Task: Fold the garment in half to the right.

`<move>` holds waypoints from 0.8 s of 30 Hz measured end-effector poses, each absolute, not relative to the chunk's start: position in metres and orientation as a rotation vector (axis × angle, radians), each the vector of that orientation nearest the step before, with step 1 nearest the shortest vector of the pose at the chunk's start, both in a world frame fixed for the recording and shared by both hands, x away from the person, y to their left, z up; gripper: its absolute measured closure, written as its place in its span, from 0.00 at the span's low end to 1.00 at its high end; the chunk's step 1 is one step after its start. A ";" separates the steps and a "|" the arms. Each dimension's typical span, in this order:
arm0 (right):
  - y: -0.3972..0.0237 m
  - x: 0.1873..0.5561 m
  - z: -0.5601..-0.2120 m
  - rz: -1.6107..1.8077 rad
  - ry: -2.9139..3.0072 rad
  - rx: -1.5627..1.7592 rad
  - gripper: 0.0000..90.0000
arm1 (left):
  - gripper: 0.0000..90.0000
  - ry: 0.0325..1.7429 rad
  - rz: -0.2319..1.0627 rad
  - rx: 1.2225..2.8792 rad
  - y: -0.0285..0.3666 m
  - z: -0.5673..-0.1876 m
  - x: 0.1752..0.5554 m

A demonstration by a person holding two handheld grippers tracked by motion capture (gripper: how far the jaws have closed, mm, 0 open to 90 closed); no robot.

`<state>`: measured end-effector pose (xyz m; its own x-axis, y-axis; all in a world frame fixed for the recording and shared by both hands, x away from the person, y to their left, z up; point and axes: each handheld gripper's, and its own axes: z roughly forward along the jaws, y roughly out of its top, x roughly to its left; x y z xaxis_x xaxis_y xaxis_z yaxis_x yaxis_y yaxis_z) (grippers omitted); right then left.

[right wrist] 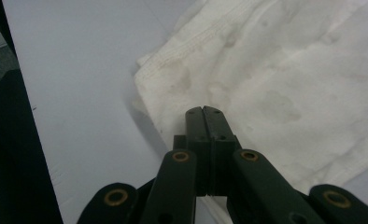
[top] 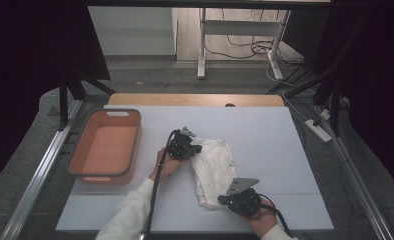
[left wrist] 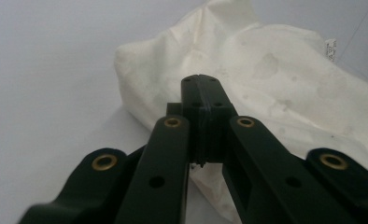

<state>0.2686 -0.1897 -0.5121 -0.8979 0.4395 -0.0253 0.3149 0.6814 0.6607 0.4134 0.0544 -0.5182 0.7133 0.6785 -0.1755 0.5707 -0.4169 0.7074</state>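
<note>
A white cloth (top: 215, 165), folded and lightly stained, lies on the white table top (top: 275, 145) near the middle. My left gripper (top: 199, 148) rests at the cloth's upper left edge, its jaws pressed together. In the left gripper view the shut tips (left wrist: 201, 79) sit over the cloth (left wrist: 275, 79), and I see no fabric between them. My right gripper (top: 222, 199) is at the cloth's near corner, also shut. In the right gripper view its tips (right wrist: 204, 111) lie on top of the cloth (right wrist: 285, 70) just inside the hemmed edge.
An orange basin with a grey rim (top: 85, 145) stands at the table's left side, with nothing in it. Metal rails run along both sides of the table. A power strip (top: 319, 129) and cables lie on the floor at the right.
</note>
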 end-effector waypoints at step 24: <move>-0.217 0.285 -0.478 1.204 2.657 0.566 0.43 | 0.36 0.972 0.183 2.010 0.073 -0.475 0.403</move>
